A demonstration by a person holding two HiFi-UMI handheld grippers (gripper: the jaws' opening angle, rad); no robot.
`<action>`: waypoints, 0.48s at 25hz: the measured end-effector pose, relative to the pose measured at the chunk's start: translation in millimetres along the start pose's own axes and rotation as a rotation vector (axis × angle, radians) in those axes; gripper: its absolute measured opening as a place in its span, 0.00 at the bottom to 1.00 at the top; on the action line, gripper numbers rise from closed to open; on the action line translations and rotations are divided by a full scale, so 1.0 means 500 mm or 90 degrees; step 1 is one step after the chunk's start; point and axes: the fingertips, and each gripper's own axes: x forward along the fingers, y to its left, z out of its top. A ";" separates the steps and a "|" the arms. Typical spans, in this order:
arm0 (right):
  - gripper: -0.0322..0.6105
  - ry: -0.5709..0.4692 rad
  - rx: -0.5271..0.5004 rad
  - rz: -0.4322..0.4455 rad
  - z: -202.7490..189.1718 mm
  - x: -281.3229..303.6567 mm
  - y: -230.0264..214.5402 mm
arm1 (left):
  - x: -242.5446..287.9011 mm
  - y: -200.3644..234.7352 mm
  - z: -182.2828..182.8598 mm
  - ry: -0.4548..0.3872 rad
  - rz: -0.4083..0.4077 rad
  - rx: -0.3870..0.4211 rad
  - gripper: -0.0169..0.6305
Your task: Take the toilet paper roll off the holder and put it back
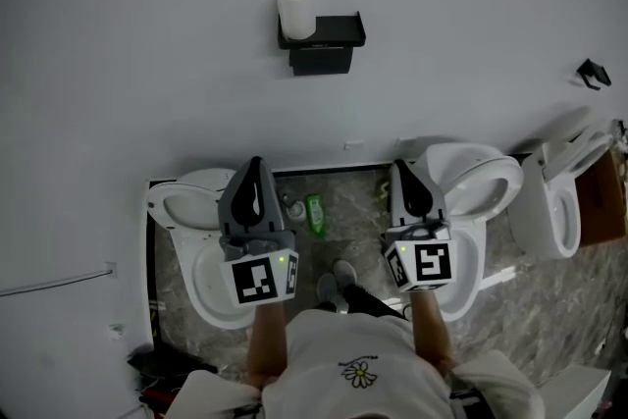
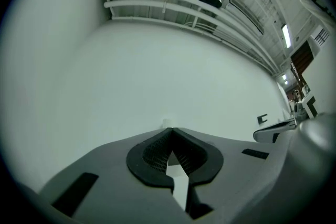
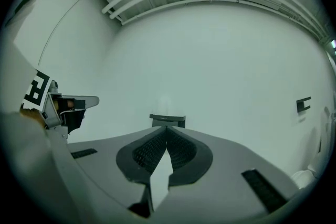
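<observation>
White toilet paper roll (image 1: pixel 296 11) stands upright on black wall holder (image 1: pixel 339 34), left end. Left gripper (image 1: pixel 255 164), right gripper (image 1: pixel 400 170): jaws together, nothing held.

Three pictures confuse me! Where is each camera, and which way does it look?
Head view: on the head, looking down at roll, holder, toilets; arms, left gripper, right gripper show.
Left gripper view: on that gripper, facing the wall along its shut fingers.
Right gripper view: on that gripper, facing the holder along shut fingers; left gripper shows too.
Shared: head and right gripper views both show the holder.
</observation>
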 end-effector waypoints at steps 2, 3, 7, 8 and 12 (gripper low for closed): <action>0.07 -0.002 0.002 0.014 0.000 0.012 -0.013 | 0.011 -0.015 0.005 -0.004 0.011 0.005 0.05; 0.07 -0.001 0.002 0.021 -0.002 0.015 -0.017 | 0.015 -0.022 0.005 -0.001 0.013 0.008 0.05; 0.07 -0.004 0.005 0.033 -0.004 0.034 -0.037 | 0.035 -0.031 0.015 -0.008 0.023 0.016 0.05; 0.07 -0.002 0.005 0.037 -0.007 0.036 -0.040 | 0.037 -0.031 0.018 -0.012 0.025 0.016 0.05; 0.07 0.015 0.015 0.046 -0.024 0.043 -0.049 | 0.040 -0.019 0.022 -0.016 0.043 0.020 0.05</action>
